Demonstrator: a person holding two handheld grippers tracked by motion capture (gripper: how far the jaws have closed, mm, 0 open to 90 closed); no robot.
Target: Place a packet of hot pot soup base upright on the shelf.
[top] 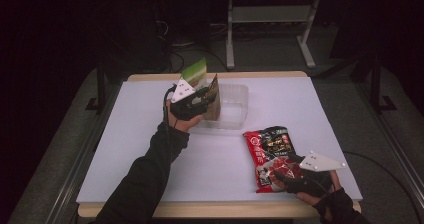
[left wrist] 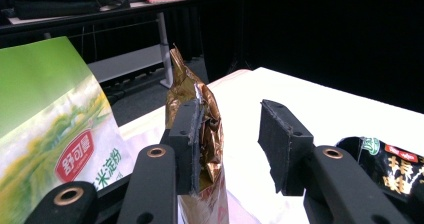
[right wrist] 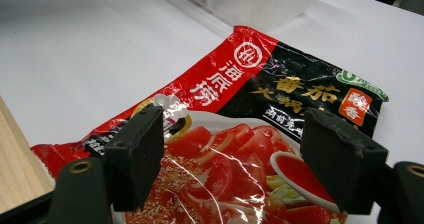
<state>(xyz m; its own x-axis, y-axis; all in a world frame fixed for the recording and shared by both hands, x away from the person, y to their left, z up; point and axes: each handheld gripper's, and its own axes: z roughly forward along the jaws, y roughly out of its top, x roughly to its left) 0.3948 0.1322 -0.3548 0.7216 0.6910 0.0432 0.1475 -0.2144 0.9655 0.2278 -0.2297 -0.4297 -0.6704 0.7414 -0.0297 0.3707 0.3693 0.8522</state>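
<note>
Left claw (left wrist: pixel 232 144) parted, one pad against the gold pouch (left wrist: pixel 200 114), the other clear of it; pouch stands upright at the clear tub (top: pixel 235 106) beside a green packet (left wrist: pixel 45 129). My right claw (right wrist: pixel 235 154) gapes wide over the red sachet (right wrist: pixel 260 114), flat on the table (top: pixel 150 134) near its front edge.

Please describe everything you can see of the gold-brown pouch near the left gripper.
The gold-brown pouch looks like shiny, crinkled foil with a crimped, pointed top. It stands upright at the near left edge of the clear plastic tub. The left gripper has open jaws: one pad lies against the pouch, the other stands apart.
</note>
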